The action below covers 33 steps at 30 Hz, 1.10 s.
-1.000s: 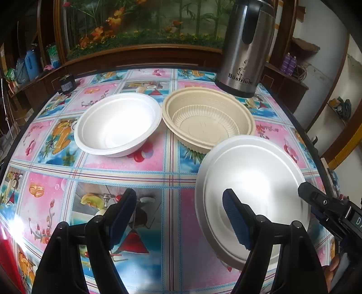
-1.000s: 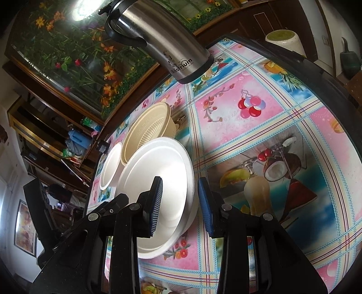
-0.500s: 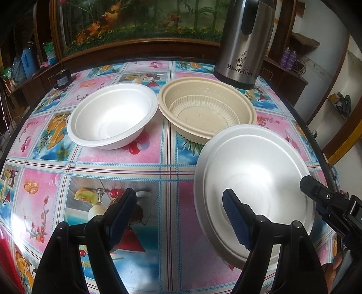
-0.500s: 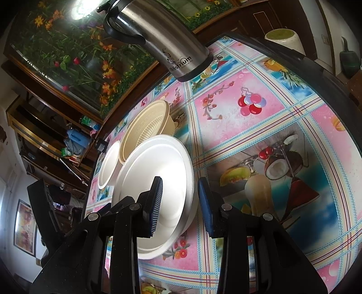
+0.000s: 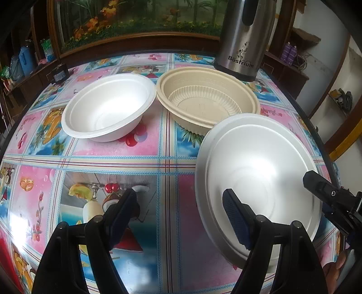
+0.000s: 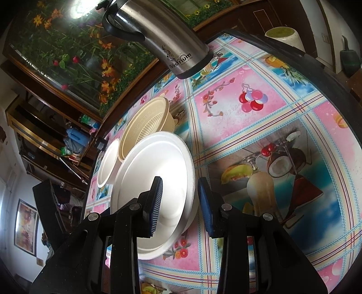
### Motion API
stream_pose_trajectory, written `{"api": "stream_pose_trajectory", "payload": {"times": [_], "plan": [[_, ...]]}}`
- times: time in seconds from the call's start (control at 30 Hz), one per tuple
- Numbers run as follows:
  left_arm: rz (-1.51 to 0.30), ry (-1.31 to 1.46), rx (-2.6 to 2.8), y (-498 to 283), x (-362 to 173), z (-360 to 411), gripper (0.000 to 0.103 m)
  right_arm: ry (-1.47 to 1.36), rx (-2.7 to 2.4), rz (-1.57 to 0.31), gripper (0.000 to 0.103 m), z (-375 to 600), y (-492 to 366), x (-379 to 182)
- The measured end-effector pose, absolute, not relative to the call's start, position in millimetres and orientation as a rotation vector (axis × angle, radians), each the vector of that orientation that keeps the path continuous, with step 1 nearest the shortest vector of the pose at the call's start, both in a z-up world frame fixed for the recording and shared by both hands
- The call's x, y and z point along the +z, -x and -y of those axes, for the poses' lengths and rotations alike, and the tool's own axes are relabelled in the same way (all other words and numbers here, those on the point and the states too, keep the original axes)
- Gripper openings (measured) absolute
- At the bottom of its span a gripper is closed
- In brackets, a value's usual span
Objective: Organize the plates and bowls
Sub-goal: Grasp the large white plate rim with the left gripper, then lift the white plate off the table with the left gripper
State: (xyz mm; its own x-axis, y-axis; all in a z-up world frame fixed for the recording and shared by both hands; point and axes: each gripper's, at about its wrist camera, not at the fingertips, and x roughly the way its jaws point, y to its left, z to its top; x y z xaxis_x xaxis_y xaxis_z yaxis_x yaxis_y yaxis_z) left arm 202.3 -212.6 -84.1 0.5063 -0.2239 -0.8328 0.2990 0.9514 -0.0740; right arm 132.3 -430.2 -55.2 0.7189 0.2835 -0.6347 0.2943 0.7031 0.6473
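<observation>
A large white foam plate (image 5: 260,176) lies at the near right of the table, its far edge close against a beige ribbed bowl (image 5: 208,99). A white foam bowl (image 5: 108,108) sits left of the beige bowl. My left gripper (image 5: 181,210) is open and empty, its right finger over the plate's near left rim. My right gripper (image 6: 179,203) is open with its jaws on either side of the plate's (image 6: 156,181) right rim, not closed on it. It also shows at the plate's right edge in the left wrist view (image 5: 328,196). The beige bowl (image 6: 144,129) and white bowl (image 6: 107,162) lie beyond.
A tall steel thermos (image 5: 244,38) stands behind the beige bowl, also in the right wrist view (image 6: 163,38). The round table (image 5: 113,171) has a glossy patterned cloth. A wooden-framed aquarium (image 5: 135,20) lines the far side. The table's dark edge (image 6: 316,65) curves to the right.
The left gripper has moved forward slightly, so the bowls and plate look nearer. The right gripper stays open around the plate's rim. The dishes have not moved.
</observation>
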Motion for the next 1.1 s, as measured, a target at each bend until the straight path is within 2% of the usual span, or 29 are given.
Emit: {"api": "stream_pose_trajectory", "payload": {"times": [0.53, 0.6, 0.73, 0.8, 0.87, 0.97, 1.1], "plan": [[-0.997, -0.100, -0.323, -202.3, -93.8, 214.5, 0.077, -0.793, -0.044, -0.807, 0.031, 422.6, -136.8, -61.3], [-0.987, -0.099, -0.323, -201.8, -92.8, 213.8, 0.071, -0.795, -0.046, -0.801, 0.026, 423.2, -136.7, -61.1], [-0.983, -0.056, -0.348, -202.9, -90.2, 209.5, 0.050, -0.784, -0.049, -0.801, 0.014, 422.2, -137.5, -60.9], [-0.981, -0.054, -0.358, -202.4, -90.2, 210.1, 0.044, -0.771, -0.049, -0.803, 0.014, 419.9, -138.1, -60.6], [-0.981, -0.051, -0.378, -201.7, -90.2, 211.8, 0.031, -0.749, -0.051, -0.800, 0.013, 416.6, -139.0, -59.2], [-0.984, -0.039, -0.401, -200.7, -89.5, 212.5, 0.019, -0.727, -0.049, -0.790, 0.013, 412.8, -138.9, -56.8], [-0.988, -0.027, -0.412, -200.5, -87.7, 211.9, 0.011, -0.706, -0.042, -0.788, 0.012, 409.4, -139.8, -56.5]]}}
